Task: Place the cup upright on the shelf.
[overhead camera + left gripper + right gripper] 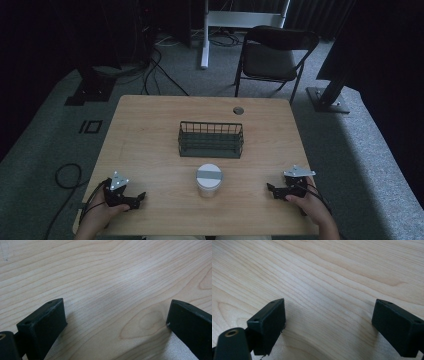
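A white round tub with a grey band across its lid [208, 179] stands near the front middle of the wooden table [150, 135]. Behind it sits a dark wire basket [211, 140], which looks empty. My left gripper [139, 199] rests on the table at the front left, open, its jaws wide apart over bare wood [117, 312]. At the front right my right gripper [271, 190] lies open too, with only wood grain between its jaws [329, 312]. Both point inward at the tub, each well apart from it.
A round cable hole [238, 110] is near the table's far edge. A black folding chair [272, 55] stands behind the table on the carpet. Cables [67, 175] trail on the floor at the left, with dark stand bases [327, 97] around.
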A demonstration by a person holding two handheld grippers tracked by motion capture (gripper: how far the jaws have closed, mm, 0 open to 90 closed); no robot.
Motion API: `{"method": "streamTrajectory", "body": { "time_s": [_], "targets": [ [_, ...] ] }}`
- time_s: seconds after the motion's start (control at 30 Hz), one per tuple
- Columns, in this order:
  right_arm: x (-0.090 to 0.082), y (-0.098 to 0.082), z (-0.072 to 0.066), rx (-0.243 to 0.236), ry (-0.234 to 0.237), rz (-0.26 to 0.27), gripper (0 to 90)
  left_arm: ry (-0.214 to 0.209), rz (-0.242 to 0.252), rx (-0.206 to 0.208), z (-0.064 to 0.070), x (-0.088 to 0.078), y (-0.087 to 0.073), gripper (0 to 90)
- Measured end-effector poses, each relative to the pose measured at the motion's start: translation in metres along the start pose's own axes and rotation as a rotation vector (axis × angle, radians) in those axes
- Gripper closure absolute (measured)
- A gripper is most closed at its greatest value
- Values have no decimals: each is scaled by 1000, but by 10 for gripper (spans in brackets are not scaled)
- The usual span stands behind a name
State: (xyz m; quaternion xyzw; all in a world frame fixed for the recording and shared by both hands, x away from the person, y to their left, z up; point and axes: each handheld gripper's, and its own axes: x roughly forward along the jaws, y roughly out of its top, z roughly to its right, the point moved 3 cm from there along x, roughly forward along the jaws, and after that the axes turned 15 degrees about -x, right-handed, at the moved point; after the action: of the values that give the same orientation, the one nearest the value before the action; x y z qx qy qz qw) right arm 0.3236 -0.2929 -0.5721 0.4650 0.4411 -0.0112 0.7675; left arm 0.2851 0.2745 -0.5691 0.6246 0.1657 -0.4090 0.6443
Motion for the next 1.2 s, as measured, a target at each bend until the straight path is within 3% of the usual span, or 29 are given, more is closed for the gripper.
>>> {"method": "streamTrajectory", "body": {
  "time_s": [0.23, 0.6, 0.97, 1.2],
  "targets": [
    [-3, -2, -2, 27, 23, 21, 116, 0, 0, 1, 0, 0, 0, 27],
    [-3, 0, -7, 1, 38, 31, 116, 0, 0, 1, 0, 0, 0, 26],
    [-2, 15, -19, -46, 77, 66, 116, 0, 0, 2, 0, 0, 0, 26],
    [1, 29, -34, -90, 136, 99, 116, 0, 0, 1, 0, 0, 0, 26]
  ]
}}
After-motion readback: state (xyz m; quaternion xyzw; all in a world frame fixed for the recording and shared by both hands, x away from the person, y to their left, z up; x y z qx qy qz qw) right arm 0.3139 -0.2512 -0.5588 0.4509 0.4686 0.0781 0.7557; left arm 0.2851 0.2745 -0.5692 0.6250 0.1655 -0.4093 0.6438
